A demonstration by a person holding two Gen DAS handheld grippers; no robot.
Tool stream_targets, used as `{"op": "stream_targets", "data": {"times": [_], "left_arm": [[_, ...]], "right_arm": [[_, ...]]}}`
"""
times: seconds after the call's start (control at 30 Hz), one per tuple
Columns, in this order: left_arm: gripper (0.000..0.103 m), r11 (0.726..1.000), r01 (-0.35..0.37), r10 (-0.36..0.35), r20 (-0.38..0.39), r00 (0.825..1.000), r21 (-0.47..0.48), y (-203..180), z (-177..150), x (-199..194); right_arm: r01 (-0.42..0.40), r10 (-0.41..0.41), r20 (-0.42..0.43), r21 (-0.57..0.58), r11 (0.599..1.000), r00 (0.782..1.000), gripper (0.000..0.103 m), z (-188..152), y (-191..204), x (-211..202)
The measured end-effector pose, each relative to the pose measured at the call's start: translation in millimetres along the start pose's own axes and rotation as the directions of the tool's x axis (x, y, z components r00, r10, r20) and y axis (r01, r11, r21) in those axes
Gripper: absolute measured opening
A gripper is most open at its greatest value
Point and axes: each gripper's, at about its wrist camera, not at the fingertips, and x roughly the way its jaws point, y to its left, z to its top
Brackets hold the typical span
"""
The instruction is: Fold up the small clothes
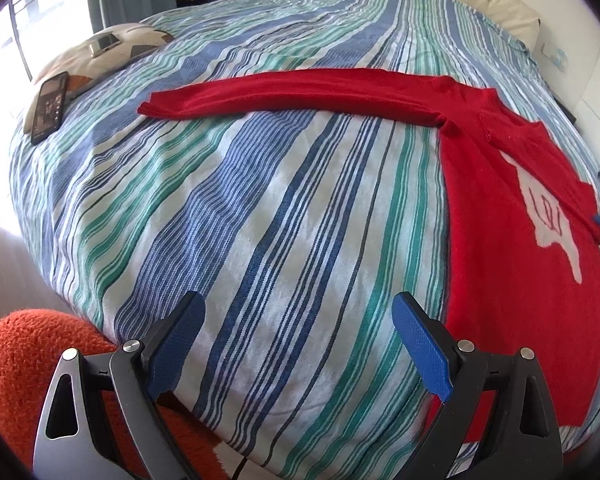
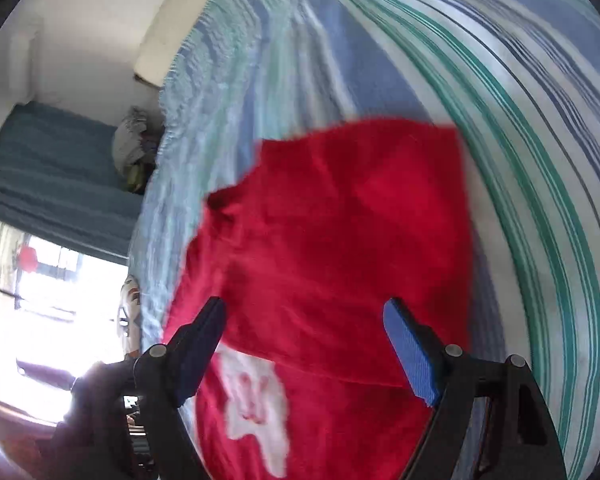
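The red knitted sweater with a white chest motif (image 1: 516,216) lies flat on the blue, green and white striped bedspread (image 1: 260,220), one sleeve stretched out sideways, probably for folding inward. The left gripper (image 1: 300,344) hovers wide open and empty beside the hem; the right gripper (image 2: 304,344), equally open, holds nothing above the body, probably about to pinch an edge

One red sweater (image 1: 512,216); one striped bedspread (image 1: 260,220); two grippers: left gripper (image 1: 298,320), right gripper (image 2: 304,320); one phone (image 1: 49,106); one patterned cushion (image 1: 112,50); one orange fuzzy item (image 1: 24,364).
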Motion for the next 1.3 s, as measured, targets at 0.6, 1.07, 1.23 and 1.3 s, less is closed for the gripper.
{"op": "stream_targets", "data": {"times": [0.6,1.07,1.23,1.3], "left_arm": [[0.096,1.0,-0.001,0.001,-0.015,1.0,0.003,1.3,-4.0,3.2],[0.1,0.999,0.026,-0.03,-0.099,0.995,-0.044,7.3,-9.9,29.3],[0.102,0.998,0.031,-0.037,-0.121,0.992,-0.055,9.4,-15.0,32.4],[0.102,0.999,0.025,-0.03,-0.12,0.992,-0.043,7.7,-16.3,33.6]], "right_arm": [[0.395,-0.302,0.361,-0.218,0.893,0.882,0.076,-198.7,-43.6,-128.2],[0.469,-0.36,0.448,-0.159,0.869,0.818,0.081,-252.5,-46.1,-151.6],[0.471,-0.346,0.444,-0.209,0.857,0.827,0.081,-261.4,-35.2,-144.4],[0.474,-0.344,0.443,-0.224,0.852,0.828,0.081,-263.5,-32.7,-142.6]]}}
